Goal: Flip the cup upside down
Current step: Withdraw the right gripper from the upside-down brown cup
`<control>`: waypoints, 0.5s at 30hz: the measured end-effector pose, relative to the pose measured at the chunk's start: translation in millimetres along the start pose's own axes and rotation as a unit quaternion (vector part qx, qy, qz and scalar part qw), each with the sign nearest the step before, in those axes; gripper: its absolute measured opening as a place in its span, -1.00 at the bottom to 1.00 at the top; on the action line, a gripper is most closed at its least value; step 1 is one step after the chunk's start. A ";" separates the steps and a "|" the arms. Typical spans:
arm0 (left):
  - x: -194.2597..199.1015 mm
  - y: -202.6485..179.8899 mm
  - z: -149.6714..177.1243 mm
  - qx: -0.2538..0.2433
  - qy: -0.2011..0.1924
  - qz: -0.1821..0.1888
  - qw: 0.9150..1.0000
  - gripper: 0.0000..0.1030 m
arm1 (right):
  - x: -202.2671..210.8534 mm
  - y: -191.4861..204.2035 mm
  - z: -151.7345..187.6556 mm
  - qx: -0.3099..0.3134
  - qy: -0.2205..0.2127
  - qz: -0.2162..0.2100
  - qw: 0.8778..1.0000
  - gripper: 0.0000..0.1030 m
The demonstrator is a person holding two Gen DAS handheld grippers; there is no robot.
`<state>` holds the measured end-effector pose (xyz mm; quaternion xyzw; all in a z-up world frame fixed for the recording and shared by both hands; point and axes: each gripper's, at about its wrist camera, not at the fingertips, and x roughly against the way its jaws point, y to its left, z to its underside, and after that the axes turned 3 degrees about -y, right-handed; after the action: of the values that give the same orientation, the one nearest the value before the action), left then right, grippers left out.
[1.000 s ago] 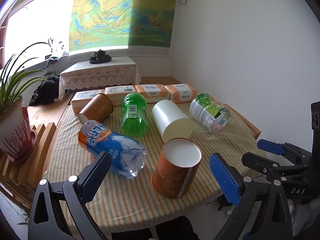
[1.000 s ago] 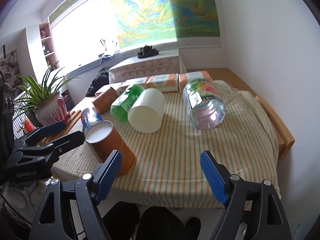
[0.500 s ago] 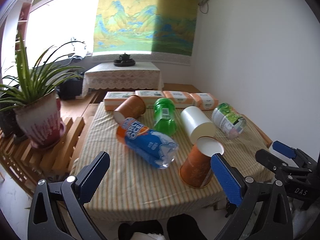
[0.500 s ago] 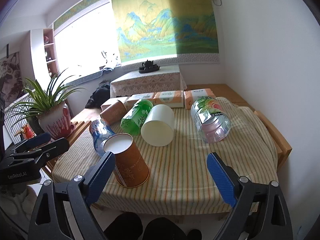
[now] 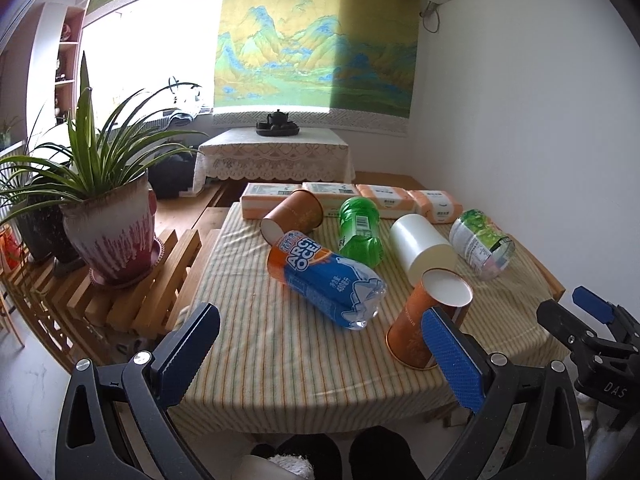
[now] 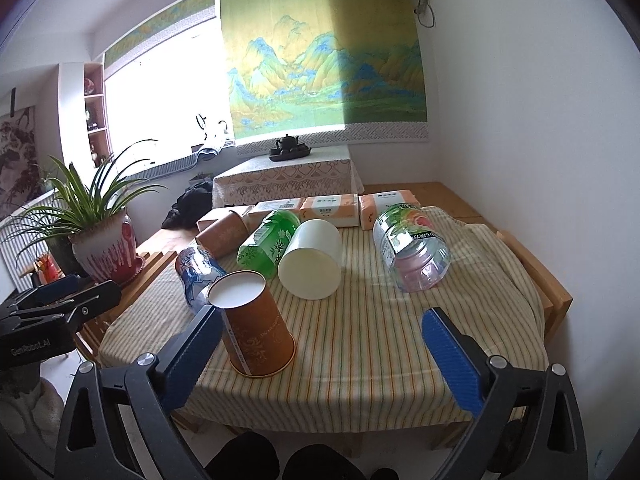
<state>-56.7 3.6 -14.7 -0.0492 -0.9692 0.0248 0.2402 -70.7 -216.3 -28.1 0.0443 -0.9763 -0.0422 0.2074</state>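
Observation:
An orange paper cup (image 6: 256,322) stands upside down near the front edge of the striped table, white base up; it also shows in the left wrist view (image 5: 426,320). My left gripper (image 5: 320,354) is open and empty, held off the table's front edge, left of the cup. My right gripper (image 6: 320,350) is open and empty, in front of the table, its left finger beside the cup but apart from it. A second orange cup (image 5: 294,216) and a white cup (image 6: 312,258) lie on their sides farther back.
A blue-labelled bottle (image 5: 326,278), a green bottle (image 5: 358,230) and a clear green-labelled bottle (image 6: 410,246) lie on the striped cloth (image 6: 380,344). Tissue packs (image 5: 384,196) line the back edge. A potted plant (image 5: 110,216) stands on a wooden rack at the left.
Both grippers have pulled back and away from the table, so the table looks smaller and farther. The upside-down orange cup has stayed in place.

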 end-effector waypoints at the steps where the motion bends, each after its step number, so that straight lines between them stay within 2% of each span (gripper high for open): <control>1: -0.4 -0.1 0.2 0.000 0.000 0.000 1.000 0.99 | -1.0 0.5 0.2 0.001 0.002 -0.002 1.000 0.91; 15: -12.2 -4.6 0.4 -0.004 0.010 0.000 1.000 0.99 | -6.6 0.2 3.1 0.009 0.008 0.003 1.000 0.91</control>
<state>-46.6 -2.3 -20.3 -0.0500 -0.9668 0.0203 0.2498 -65.9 -215.2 -33.6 0.0435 -0.9751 -0.0322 0.2149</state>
